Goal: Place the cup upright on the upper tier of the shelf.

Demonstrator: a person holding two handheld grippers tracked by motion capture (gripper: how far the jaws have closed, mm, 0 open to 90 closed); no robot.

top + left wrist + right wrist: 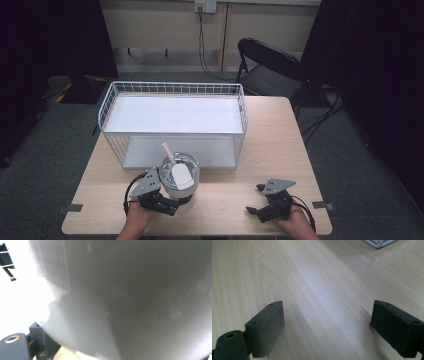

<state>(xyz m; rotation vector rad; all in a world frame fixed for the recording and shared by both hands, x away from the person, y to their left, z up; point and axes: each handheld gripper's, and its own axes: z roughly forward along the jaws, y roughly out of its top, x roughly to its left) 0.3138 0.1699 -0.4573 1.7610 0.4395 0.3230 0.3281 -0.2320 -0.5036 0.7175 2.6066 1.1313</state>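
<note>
Left hand-held gripper [170,202] is clamped on the base of a round white tumbler [179,176] with a clear lid and pale straw, standing near-centre on the desk [280,150], smooth light wood grain. Right hand-held gripper [327,325] rests released at near right, matte black block pads [268,327] wide apart. Just beyond the tumbler stands a white wire rack [172,112], rectangular, two-tiered.

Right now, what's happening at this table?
A person works with a gripper in each hand. The left gripper is up against a white tumbler with a lid and straw, standing on the wooden table before a white wire shelf rack. Whether it grips is unclear. The right gripper rests open on bare wood, holding nothing.
</note>
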